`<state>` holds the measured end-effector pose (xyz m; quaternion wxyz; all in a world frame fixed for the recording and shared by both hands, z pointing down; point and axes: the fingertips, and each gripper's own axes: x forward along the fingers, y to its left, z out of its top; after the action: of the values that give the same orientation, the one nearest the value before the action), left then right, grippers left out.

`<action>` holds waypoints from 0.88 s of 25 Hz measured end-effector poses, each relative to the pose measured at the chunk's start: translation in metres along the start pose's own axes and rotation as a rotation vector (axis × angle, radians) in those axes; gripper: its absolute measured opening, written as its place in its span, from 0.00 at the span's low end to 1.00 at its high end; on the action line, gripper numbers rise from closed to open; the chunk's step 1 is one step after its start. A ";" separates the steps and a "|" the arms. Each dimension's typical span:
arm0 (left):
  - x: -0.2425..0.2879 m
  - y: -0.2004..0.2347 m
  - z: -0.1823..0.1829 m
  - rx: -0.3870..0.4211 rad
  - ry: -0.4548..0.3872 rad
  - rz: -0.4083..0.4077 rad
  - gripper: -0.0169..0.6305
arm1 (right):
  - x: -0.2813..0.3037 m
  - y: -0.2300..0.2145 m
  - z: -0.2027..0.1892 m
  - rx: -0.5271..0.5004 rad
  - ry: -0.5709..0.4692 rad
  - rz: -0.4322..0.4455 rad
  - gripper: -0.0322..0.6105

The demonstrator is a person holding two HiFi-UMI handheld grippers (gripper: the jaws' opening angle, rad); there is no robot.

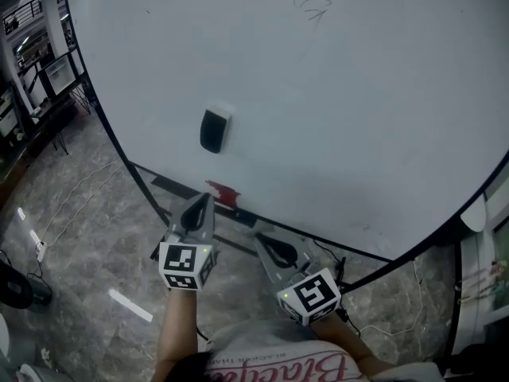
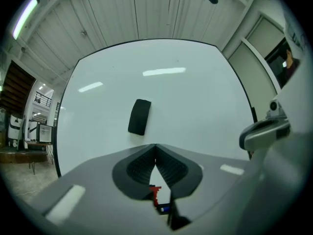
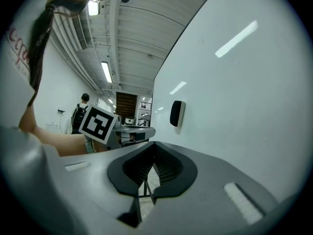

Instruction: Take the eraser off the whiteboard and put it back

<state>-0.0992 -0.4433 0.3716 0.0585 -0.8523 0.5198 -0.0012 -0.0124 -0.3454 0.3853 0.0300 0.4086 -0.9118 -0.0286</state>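
A black eraser [image 1: 215,130] clings to the big whiteboard [image 1: 358,94], left of its middle. My left gripper [image 1: 204,199] hangs below the eraser, apart from the board, jaws shut with nothing between them. In the left gripper view the eraser [image 2: 139,116] sits just above the closed fingertips [image 2: 155,145], still some way off. My right gripper [image 1: 263,238] is lower and to the right, also shut and empty. The right gripper view catches the eraser [image 3: 176,113] edge-on on the board beyond its closed tips [image 3: 154,143].
A red object [image 1: 223,191] lies on the ledge along the board's lower edge. A faint scribble [image 1: 312,8] marks the board's top. The board's stand legs, a cable and a power strip [image 1: 38,249] are on the tiled floor. A person [image 3: 78,114] stands far off.
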 end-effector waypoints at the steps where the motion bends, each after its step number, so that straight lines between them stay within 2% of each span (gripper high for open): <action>1: -0.004 -0.004 -0.005 -0.006 0.007 -0.004 0.02 | 0.000 0.001 0.000 0.003 0.000 -0.003 0.05; 4: -0.014 -0.015 -0.015 -0.017 0.023 -0.020 0.02 | 0.001 0.003 0.000 0.025 0.007 -0.007 0.05; 7: -0.023 -0.026 -0.017 -0.031 0.015 -0.037 0.02 | 0.002 0.004 0.000 -0.010 -0.001 -0.003 0.05; 12: -0.035 -0.038 -0.014 -0.045 -0.008 -0.047 0.02 | 0.003 0.001 -0.002 -0.012 0.035 -0.018 0.05; 15: -0.038 -0.040 -0.008 -0.047 -0.029 -0.046 0.02 | 0.004 0.000 -0.001 -0.017 0.001 -0.016 0.05; 22: -0.040 -0.042 -0.002 -0.047 -0.048 -0.041 0.02 | 0.005 0.004 -0.001 -0.023 0.013 -0.006 0.05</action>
<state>-0.0808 -0.3887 0.3800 0.0506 -0.8637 0.5005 0.0302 -0.0185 -0.3463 0.3864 0.0407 0.4111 -0.9100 -0.0366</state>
